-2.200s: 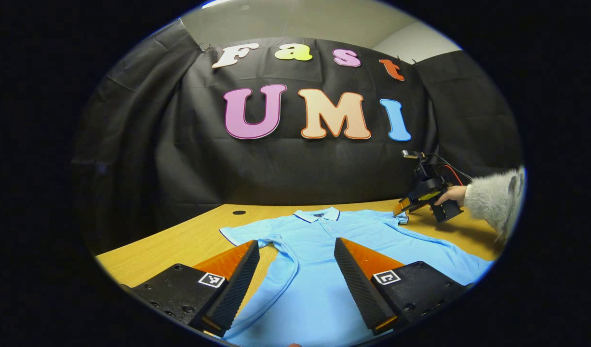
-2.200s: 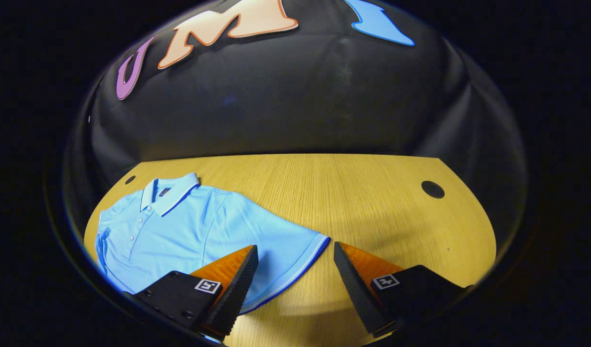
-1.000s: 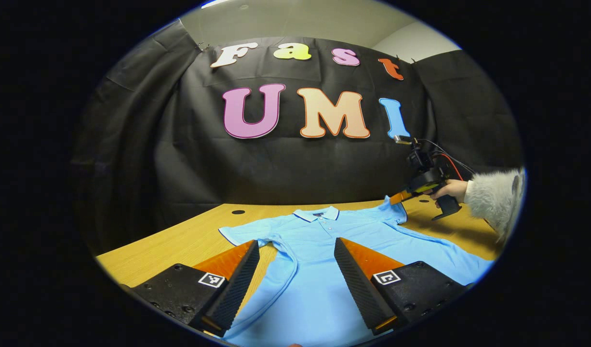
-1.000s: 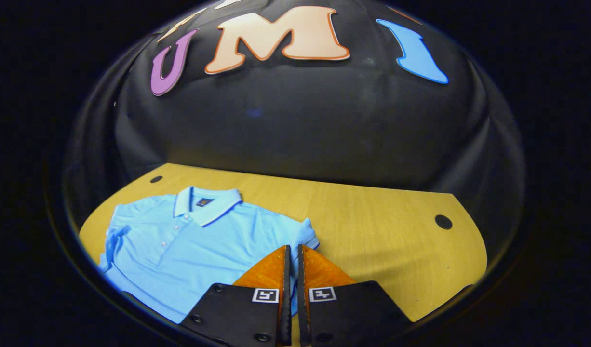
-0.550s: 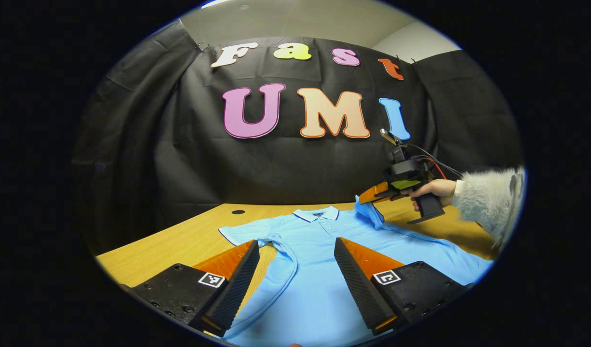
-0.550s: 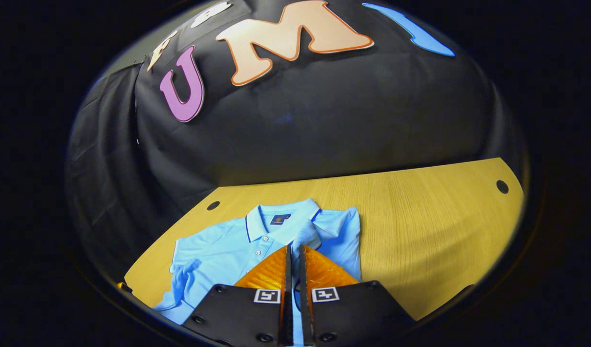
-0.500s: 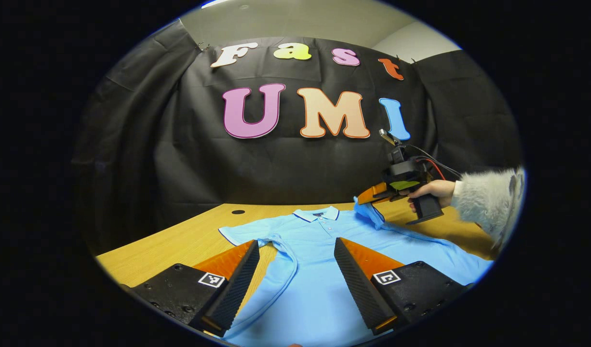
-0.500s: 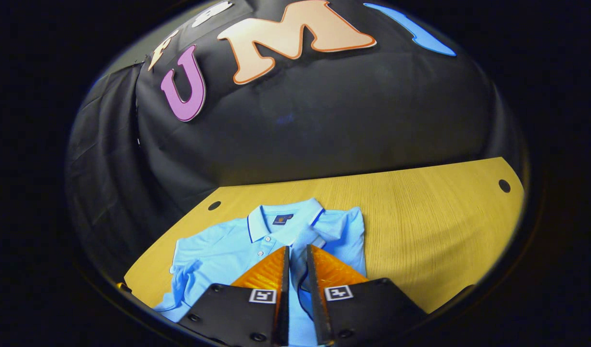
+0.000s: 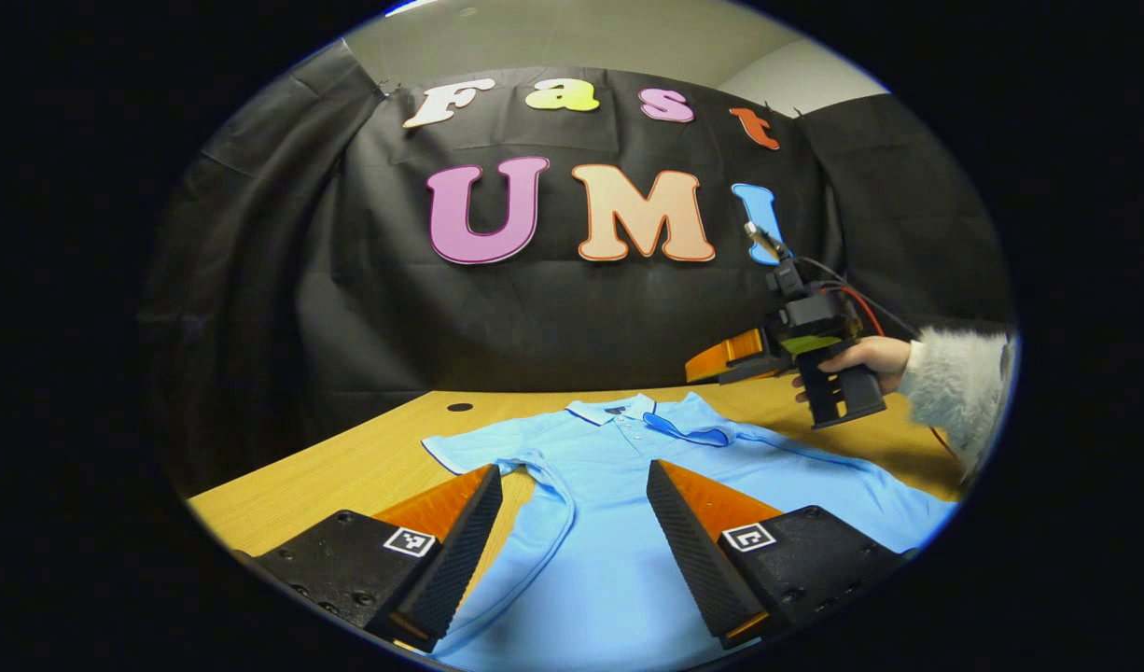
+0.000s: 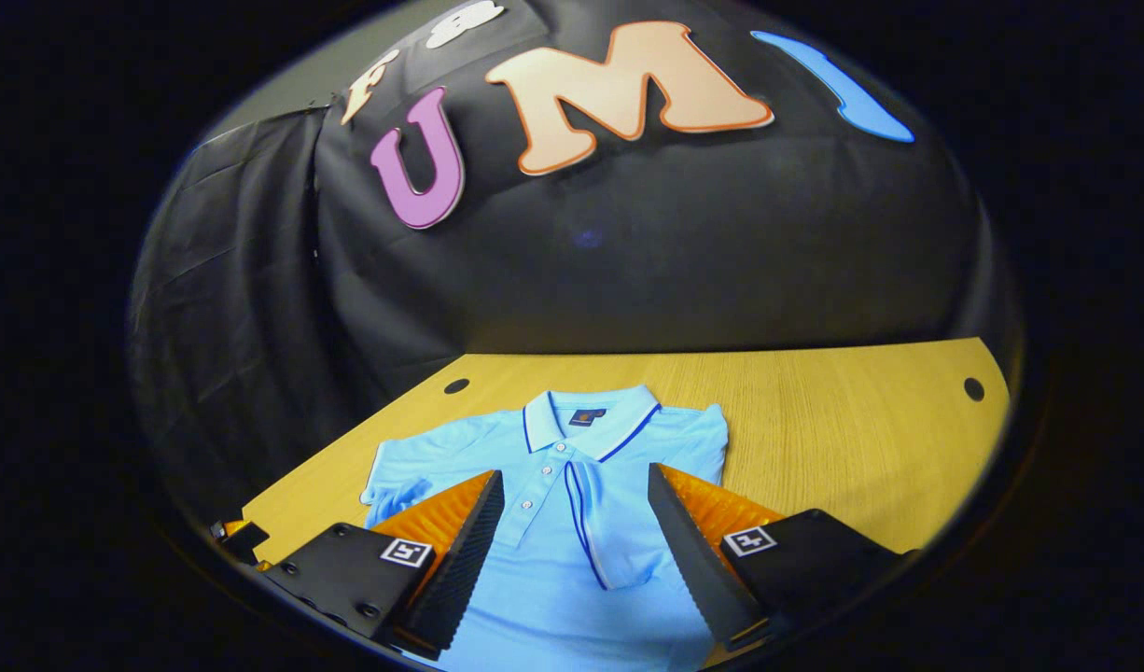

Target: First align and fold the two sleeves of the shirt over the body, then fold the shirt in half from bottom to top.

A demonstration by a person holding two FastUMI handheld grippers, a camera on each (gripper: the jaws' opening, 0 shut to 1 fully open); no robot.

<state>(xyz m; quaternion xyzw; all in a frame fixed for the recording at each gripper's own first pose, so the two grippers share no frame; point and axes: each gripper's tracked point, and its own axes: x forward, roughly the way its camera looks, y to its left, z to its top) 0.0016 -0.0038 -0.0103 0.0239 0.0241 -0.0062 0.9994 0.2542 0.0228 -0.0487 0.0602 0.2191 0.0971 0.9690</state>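
Your light blue short-sleeved polo shirt (image 9: 619, 523) lies flat, face up, on the yellow wood-grain worktop (image 10: 843, 439), collar toward the black cloth wall. In the right gripper view the white-edged collar with its dark blue stripe (image 10: 586, 422) sits neat and open, a small dark label showing inside the neck, and the buttoned placket runs straight down from it.

One sleeve is folded in over the chest: its dark-trimmed cuff (image 10: 614, 537) lies just beside the placket, resting on the body of the shirt. In the left gripper view that same folded sleeve (image 9: 689, 429) shows as a small flap right by the collar. The other sleeve (image 9: 465, 450) is spread out to the side on the worktop, with a rumpled ridge of fabric along its seam.

Your right tool (image 10: 572, 551) hangs above the chest with its two fingers spread wide, holding nothing; the folded cuff shows in the gap between them. In the left gripper view you can see that right tool (image 9: 721, 355) lifted clear of the shirt, near the wall, gripped by your hand (image 9: 861, 359) in a fuzzy grey sleeve (image 9: 955, 387).

Your left tool (image 9: 572, 551) is wide open too, empty, poised over the lower body of the shirt.
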